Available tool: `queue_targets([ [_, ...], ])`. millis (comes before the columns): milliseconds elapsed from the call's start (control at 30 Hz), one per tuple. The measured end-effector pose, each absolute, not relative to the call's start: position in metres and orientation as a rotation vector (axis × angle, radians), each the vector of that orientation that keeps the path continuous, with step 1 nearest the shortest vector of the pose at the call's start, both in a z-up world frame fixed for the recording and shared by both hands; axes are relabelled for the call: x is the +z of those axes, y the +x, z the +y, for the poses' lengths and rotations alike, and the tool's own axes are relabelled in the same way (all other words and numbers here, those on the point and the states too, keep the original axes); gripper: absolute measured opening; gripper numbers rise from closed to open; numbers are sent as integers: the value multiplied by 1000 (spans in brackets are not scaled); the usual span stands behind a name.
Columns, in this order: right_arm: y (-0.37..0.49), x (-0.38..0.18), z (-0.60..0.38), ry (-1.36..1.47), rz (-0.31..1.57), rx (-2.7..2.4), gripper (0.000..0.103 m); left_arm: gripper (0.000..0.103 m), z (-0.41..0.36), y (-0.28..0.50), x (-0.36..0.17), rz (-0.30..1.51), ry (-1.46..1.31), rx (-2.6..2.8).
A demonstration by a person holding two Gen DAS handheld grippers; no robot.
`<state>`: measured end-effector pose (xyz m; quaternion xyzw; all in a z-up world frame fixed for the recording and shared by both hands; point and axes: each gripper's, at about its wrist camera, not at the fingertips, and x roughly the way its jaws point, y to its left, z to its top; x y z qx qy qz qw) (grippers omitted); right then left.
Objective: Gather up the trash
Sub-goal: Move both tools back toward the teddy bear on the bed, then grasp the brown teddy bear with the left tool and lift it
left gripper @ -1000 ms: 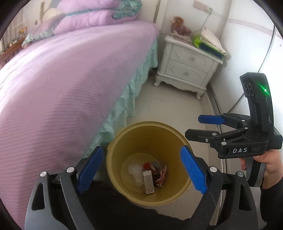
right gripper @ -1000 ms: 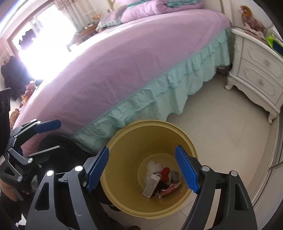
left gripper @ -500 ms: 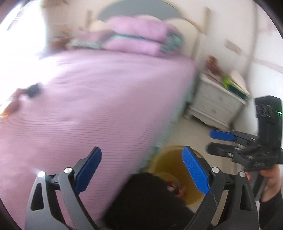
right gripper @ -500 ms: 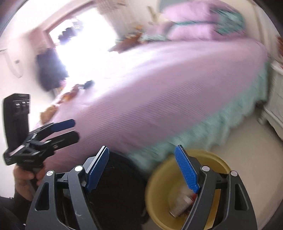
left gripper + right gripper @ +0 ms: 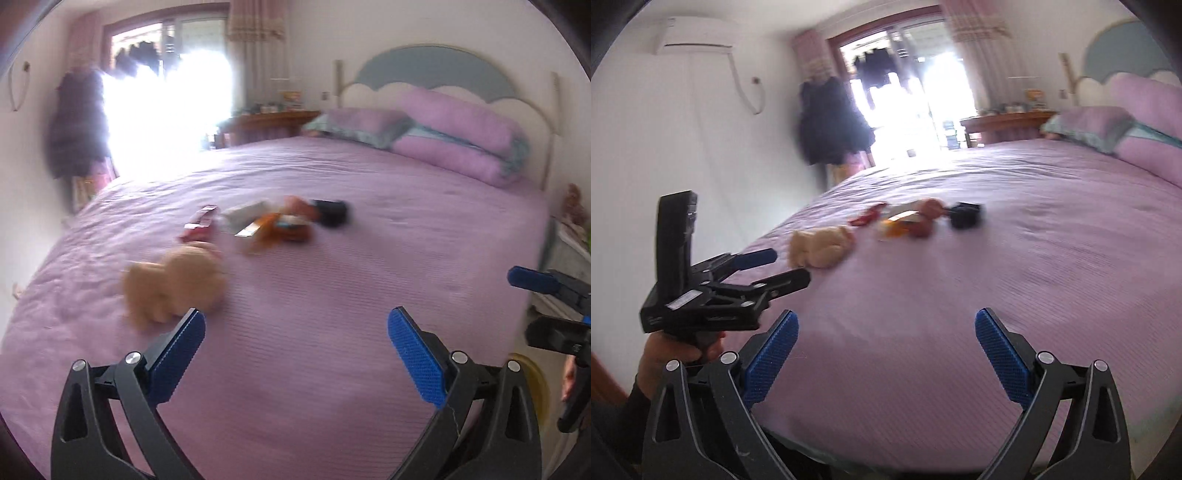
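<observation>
Plainly, the risk lies in sorting: the trash pile sits mid-bed on the purple bedspread, well ahead of both grippers, and a tan plush toy lies just beside it, easy to grab by mistake. Both the left gripper and the right gripper are opening wide, nothing between their fingers. A black object touches the pile. Only the yellow bin's rim shows past the bed edge.

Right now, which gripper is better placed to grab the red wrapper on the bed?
Probably left. The left gripper, opening and empty, sits on the red wrapper's side; the right gripper is further off.
</observation>
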<state>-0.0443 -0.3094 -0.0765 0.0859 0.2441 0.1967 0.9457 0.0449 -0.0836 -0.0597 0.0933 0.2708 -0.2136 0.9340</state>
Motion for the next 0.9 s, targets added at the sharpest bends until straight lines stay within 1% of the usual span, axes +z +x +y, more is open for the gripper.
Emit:
queue_targets([
  [233, -7, -81, -267, 182, 531, 475, 93, 99, -30, 96, -62, 557, 222, -383],
  [533, 25, -91, -256, 235, 588, 461, 93, 99, -2, 159, -79, 622, 339, -578],
  [633, 32, -95, -254, 235, 607, 448, 93, 99, 4, 179, -88, 652, 363, -666],
  [900, 48, -104, -251, 219, 652, 433, 93, 99, 0, 210, -94, 610, 478, -769],
])
